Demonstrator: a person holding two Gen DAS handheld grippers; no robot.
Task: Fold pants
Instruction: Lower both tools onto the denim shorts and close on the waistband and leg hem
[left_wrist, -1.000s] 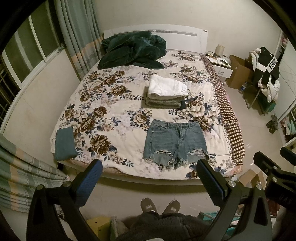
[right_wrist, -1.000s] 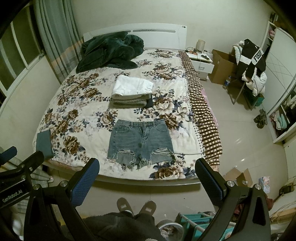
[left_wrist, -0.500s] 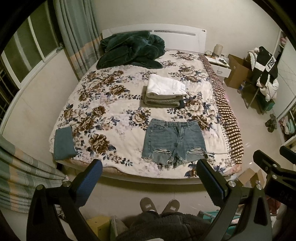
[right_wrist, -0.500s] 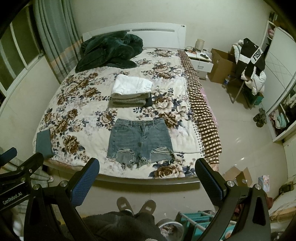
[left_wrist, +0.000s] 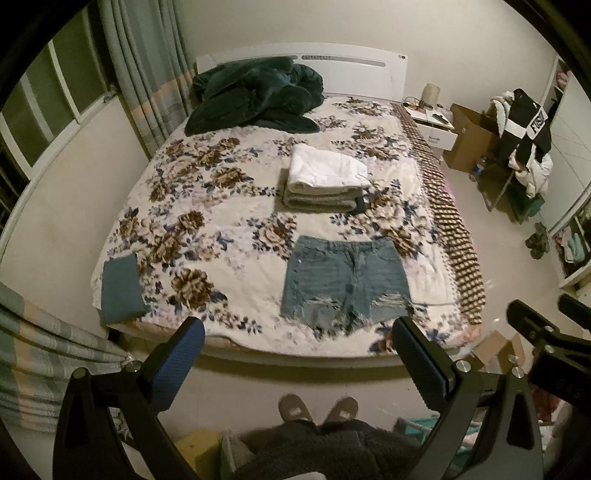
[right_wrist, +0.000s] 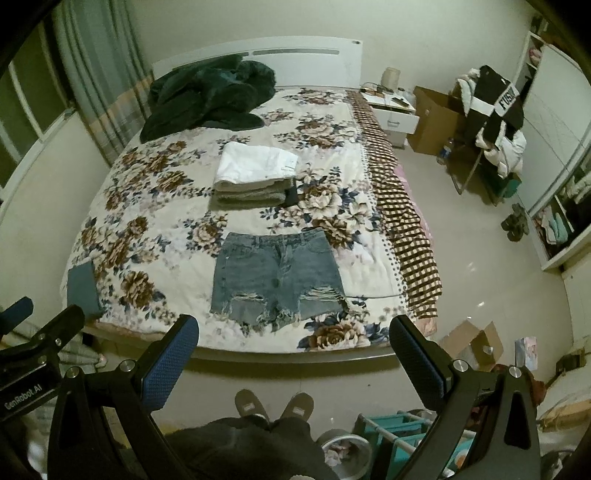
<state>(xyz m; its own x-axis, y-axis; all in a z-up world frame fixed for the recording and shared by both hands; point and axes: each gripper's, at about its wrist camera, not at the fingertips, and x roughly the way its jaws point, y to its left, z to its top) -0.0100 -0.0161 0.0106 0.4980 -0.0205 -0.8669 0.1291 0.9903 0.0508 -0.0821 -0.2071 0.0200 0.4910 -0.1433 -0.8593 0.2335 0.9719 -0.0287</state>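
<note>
Frayed blue denim shorts (left_wrist: 347, 280) lie flat near the foot of the floral bed (left_wrist: 207, 206), waistband away from me; they also show in the right wrist view (right_wrist: 277, 275). My left gripper (left_wrist: 297, 341) is open and empty, held above the floor short of the bed's foot edge. My right gripper (right_wrist: 293, 338) is open and empty at the same distance. Each gripper's side shows in the other's view: the right gripper (left_wrist: 546, 343) and the left gripper (right_wrist: 33, 339).
A stack of folded clothes (left_wrist: 325, 181) sits mid-bed behind the shorts. A dark green blanket (left_wrist: 255, 96) is heaped at the headboard. A folded teal cloth (left_wrist: 120, 288) lies at the bed's left corner. Boxes (right_wrist: 471, 343), a nightstand (right_wrist: 393, 110) and a clothes-laden chair (right_wrist: 491, 122) stand right.
Both views have drifted slightly, so the bed and shorts sit a little higher in frame. The shorts have not moved and both grippers stay open.
</note>
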